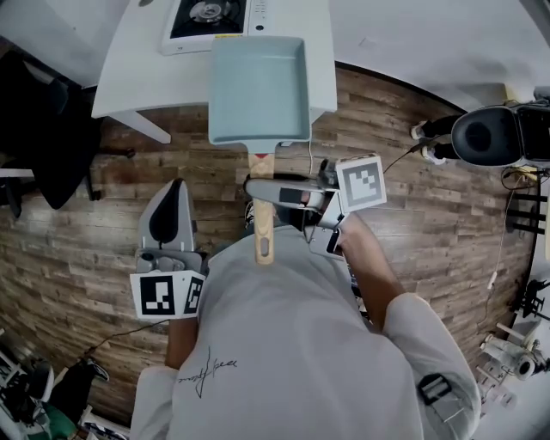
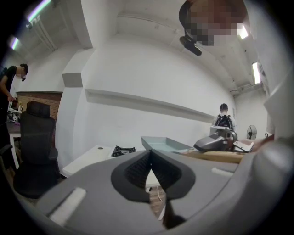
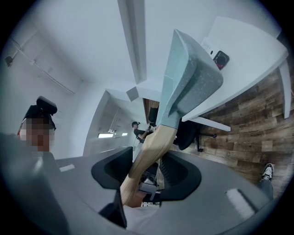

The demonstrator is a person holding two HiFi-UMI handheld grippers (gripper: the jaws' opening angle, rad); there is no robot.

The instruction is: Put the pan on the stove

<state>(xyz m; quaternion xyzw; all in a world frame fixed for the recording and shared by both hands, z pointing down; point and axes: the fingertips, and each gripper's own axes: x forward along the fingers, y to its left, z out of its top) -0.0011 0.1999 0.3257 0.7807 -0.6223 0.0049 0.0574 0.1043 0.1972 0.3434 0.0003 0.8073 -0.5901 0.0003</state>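
The pan is gripped by its wooden handle in the right gripper. It is held over the near edge of the white table, apparently clear of it, just short of the stove. The left gripper is closed and empty.

Upper centre: a pale blue-grey pan with a light tan wooden handle. Above it, a stove with a white body and black burner top, on a white table. The floor is brown wood planks streaked with grey. The left tongs and right tongs are grey with black pads. Their cubes are white, printed with black squares. At the bottom, the person's shirt is off-white with a small dark scribble. A black chair is at the left edge.
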